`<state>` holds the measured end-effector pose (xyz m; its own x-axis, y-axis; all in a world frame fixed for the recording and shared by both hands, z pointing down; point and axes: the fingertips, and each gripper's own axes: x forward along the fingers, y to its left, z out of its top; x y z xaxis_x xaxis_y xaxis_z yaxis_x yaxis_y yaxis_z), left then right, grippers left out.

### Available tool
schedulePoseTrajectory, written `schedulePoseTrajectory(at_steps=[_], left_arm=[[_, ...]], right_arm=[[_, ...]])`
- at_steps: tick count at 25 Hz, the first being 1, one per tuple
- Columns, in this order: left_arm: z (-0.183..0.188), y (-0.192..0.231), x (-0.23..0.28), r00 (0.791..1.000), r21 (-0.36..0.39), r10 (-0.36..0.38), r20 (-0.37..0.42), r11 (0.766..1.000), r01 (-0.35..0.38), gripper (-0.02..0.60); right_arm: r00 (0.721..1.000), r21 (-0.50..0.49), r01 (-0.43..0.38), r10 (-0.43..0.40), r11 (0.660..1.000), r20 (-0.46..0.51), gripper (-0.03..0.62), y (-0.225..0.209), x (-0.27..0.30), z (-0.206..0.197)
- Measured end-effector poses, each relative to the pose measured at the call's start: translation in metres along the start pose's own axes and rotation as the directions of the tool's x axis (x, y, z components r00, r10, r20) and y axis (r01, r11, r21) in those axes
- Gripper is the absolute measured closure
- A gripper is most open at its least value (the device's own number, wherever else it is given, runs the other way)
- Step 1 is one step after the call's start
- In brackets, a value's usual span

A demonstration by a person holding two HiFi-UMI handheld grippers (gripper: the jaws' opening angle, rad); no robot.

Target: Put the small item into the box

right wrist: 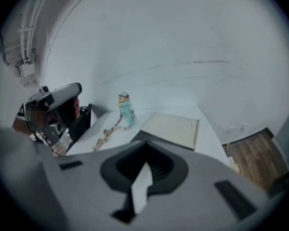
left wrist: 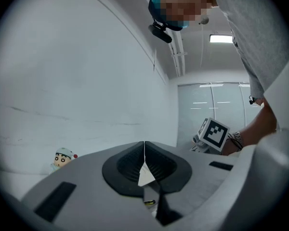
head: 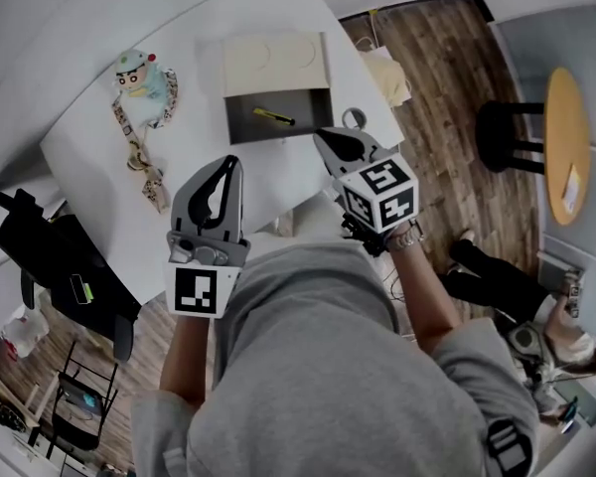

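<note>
- Left tongs (left wrist: 144,149): pressed together with nothing between them, held above the near side of the desk (head: 99,157).
- Right tongs (right wrist: 145,166): also closed and empty, with the tips just beside the near right corner of the box (head: 242,125).
- Small yellow item (head: 273,117): lies on the floor of the open grey box. The lid (head: 275,63) is folded back flat behind. I judge the placing done.
- Risk: my right tongs sit close to the box wall, so a careless swing would shove the box and jolt the item.
- Risk: the cartoon doll (head: 139,76) and its lanyard (head: 145,162) lie well to the left, where a wide sweep of the left tongs could snag the strap.
</note>
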<state>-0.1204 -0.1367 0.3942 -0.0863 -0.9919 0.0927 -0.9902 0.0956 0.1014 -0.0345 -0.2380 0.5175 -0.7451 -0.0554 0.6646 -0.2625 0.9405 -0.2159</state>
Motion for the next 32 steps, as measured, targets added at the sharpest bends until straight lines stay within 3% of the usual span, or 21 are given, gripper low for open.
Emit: schedulePoseTrajectory(at_steps=[10, 20, 32], left_arm=[[0.042, 0.002, -0.01, 0.998, 0.051, -0.012, 0.067, 0.999, 0.008, 0.546], [0.071, 0.0, -0.019, 0.994, 0.108, -0.018, 0.11, 0.994, 0.006, 0.546], [0.094, -0.001, -0.031, 0.99, 0.147, -0.024, 0.14, 0.989, 0.003, 0.546]], right_arm=[[0.981, 0.026, 0.018, -0.022, 0.999, 0.192, 0.562, 0.029, -0.052, 0.048], [0.927, -0.02, 0.015, -0.007, 1.0, 0.375, 0.56, 0.053, -0.096, 0.111], [0.892, -0.09, 0.016, 0.027, 0.996, 0.451, 0.562, 0.078, -0.125, 0.141]])
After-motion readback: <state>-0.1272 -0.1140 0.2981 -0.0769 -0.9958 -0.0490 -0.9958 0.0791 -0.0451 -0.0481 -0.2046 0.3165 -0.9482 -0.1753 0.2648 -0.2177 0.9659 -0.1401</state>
